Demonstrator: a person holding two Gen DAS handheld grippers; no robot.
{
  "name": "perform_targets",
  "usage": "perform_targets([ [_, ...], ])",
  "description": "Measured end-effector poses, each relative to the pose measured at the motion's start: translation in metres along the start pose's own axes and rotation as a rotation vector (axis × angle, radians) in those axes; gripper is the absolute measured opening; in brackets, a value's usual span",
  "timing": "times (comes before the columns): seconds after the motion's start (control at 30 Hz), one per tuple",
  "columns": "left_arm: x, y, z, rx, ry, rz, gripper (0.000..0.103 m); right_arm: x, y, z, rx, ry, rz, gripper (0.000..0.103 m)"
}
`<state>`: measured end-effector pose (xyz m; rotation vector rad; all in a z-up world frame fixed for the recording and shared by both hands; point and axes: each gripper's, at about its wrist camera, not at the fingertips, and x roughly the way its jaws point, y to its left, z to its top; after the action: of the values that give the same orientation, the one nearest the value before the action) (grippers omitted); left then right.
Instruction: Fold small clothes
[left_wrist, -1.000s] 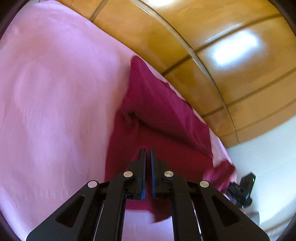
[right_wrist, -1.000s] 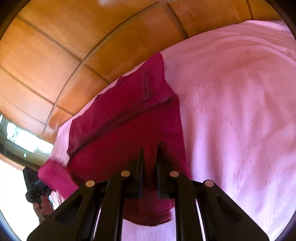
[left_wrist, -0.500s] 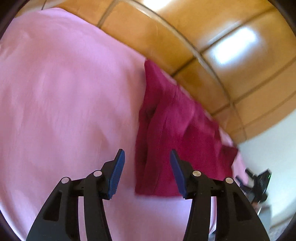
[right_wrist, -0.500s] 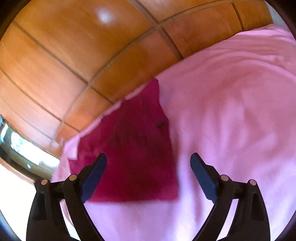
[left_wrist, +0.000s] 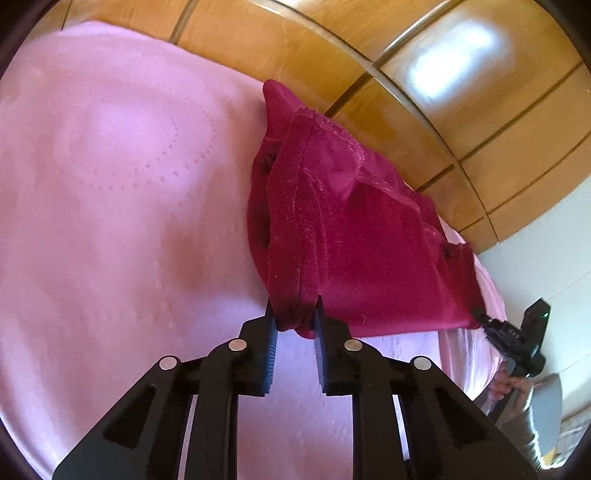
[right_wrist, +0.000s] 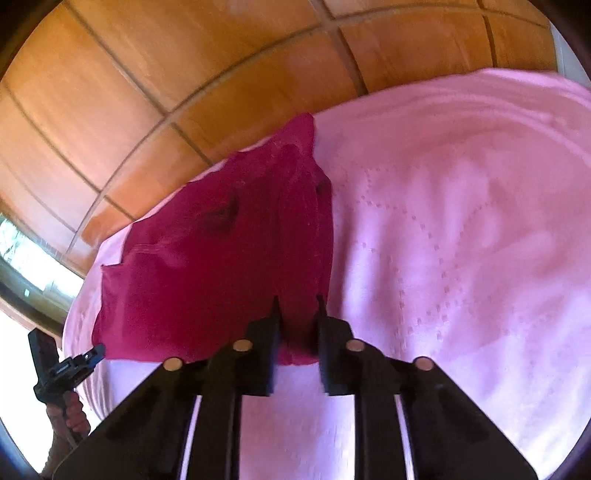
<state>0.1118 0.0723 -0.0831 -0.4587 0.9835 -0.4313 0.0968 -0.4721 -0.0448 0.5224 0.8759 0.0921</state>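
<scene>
Here, one dark red garment (left_wrist: 354, 236) lies folded in layers, hems and seams showing, at the far edge of a pink bedspread (left_wrist: 110, 203) by a wooden wall (left_wrist: 461, 110). Two grippers work it: the left gripper (left_wrist: 293, 314) and right gripper (right_wrist: 297, 306) have just closed, each pinching a near corner. No writing visible.

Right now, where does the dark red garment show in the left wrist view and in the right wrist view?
Left wrist view: the dark red garment fills centre-right, its near left corner pinched in the left gripper.
Right wrist view: the garment lies centre-left, its near right corner in the right gripper.
Shared landmark: the pink bedcover under it, with the wooden panelling behind.
</scene>
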Motion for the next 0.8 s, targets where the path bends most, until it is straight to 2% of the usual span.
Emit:
perform_targets([
  [0.23,-0.027,-0.004,-0.028,0.008,0.008,-0.006,0.015,-0.035,-0.001,-0.037,-0.011,0.054,0.026,0.011],
  [0.4,-0.056,-0.002,-0.074,-0.015,0.048,-0.009,0.015,-0.048,-0.002,-0.075,-0.035,0.151,0.003,0.011],
  [0.5,-0.063,-0.001,-0.096,-0.017,0.079,0.009,0.017,-0.052,-0.004,-0.085,-0.047,0.184,0.002,0.012],
  [0.57,-0.066,-0.002,-0.096,-0.004,0.07,0.032,0.022,-0.055,-0.003,-0.079,-0.061,0.158,-0.013,0.022],
  [0.6,-0.068,-0.002,-0.09,-0.005,0.052,0.03,0.026,-0.057,-0.002,-0.074,-0.064,0.134,-0.013,0.03],
  [0.63,-0.068,-0.001,-0.085,-0.009,0.034,0.032,0.031,-0.058,-0.001,-0.065,-0.064,0.099,-0.008,0.044],
  [0.67,-0.068,-0.001,-0.074,-0.014,0.004,0.047,0.037,-0.057,0.001,-0.057,-0.072,0.073,-0.018,0.049],
  [0.73,-0.065,-0.002,-0.054,-0.006,-0.035,0.056,0.042,-0.053,0.007,-0.043,-0.104,0.037,-0.048,0.054],
  [0.8,-0.058,-0.004,-0.04,0.007,-0.048,0.058,0.042,-0.045,0.011,-0.028,-0.125,0.014,-0.071,0.058],
])
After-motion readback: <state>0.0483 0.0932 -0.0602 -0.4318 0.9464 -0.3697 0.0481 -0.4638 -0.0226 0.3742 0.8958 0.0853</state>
